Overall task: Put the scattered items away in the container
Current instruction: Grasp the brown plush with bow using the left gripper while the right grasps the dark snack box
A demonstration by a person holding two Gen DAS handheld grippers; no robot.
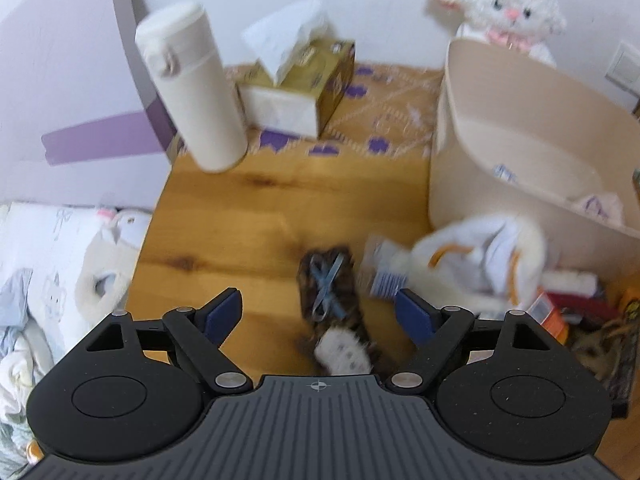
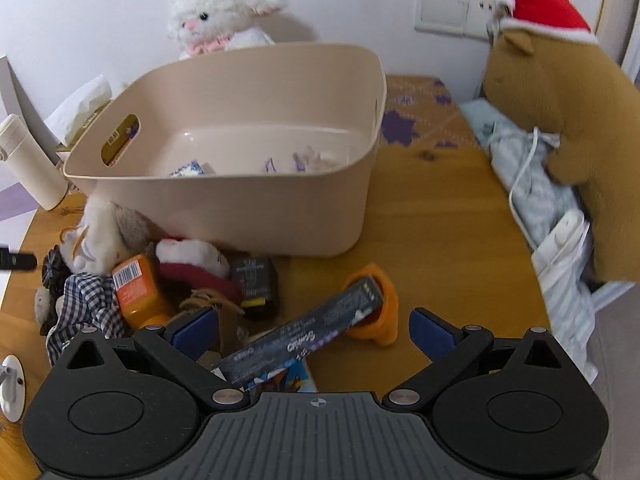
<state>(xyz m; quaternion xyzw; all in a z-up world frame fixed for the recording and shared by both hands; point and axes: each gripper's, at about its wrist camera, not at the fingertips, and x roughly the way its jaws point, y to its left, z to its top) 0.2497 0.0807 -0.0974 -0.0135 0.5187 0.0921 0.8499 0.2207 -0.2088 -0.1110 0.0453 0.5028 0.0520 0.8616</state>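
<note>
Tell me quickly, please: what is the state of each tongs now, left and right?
Left tongs: open, holding nothing, above a dark item with a blue ribbon.
Right tongs: open, holding nothing, a long dark box lying between the fingers.

Your left hand-held gripper [image 1: 319, 309] hangs with its blue pads spread wide above the wooden table [image 1: 248, 200]. Between the pads lies a dark furry item [image 1: 332, 300] tied with a blue ribbon. Just to its right sits a heap of white cloth with orange trim [image 1: 480, 256], touching the front of the beige container [image 1: 520, 128]. Farther back you have a cream flask [image 1: 192, 88], a tissue box [image 1: 304, 84] and a white plush lamb [image 1: 504, 8]. The picture is blurred.
</note>
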